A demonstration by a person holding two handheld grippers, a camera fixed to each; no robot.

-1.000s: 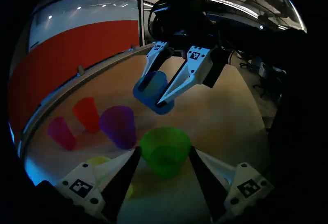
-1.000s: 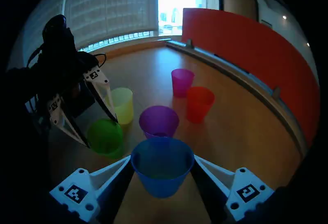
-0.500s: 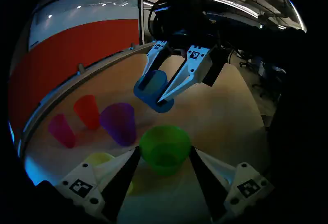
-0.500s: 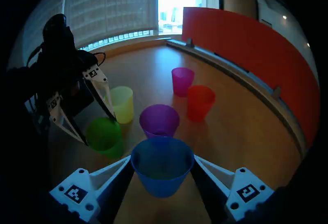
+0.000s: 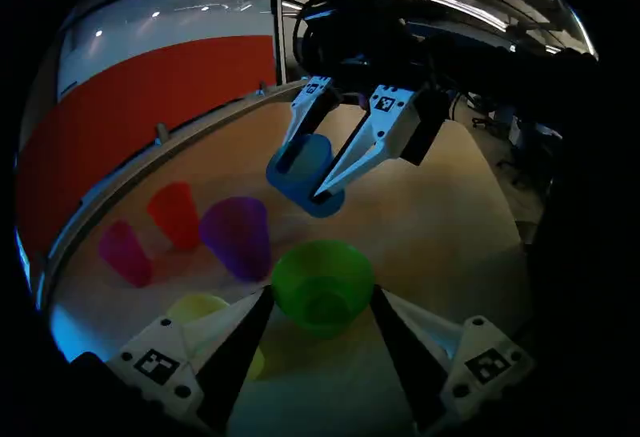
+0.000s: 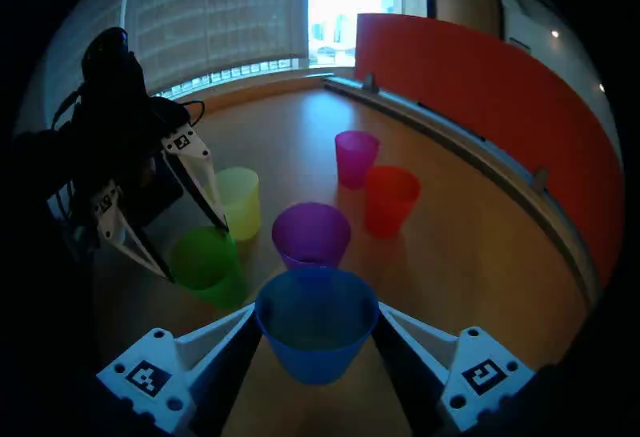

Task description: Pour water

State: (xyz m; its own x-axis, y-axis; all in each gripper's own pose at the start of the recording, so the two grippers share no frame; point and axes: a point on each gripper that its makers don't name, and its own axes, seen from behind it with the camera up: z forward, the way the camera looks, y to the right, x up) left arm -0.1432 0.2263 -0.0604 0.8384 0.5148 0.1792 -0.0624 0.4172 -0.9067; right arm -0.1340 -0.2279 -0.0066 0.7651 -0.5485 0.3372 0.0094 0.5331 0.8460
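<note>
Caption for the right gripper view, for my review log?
Right gripper holds a blue plastic cup over the wooden table; left gripper holds a green plastic cup.

Each view rides low and close over the wooden table, facing the other across the shared purple cup.

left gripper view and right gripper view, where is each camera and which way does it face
Left gripper view: rides on the left gripper, looks along its jaws at the green cup they hold; beyond, the right gripper and a dark arm.
Right gripper view: rides on the right gripper, looks along its jaws at the blue cup they hold, toward the window; left gripper at left.
Shared: both grippers, both held cups, purple cup, red cup; the cameras roughly face each other.
</note>
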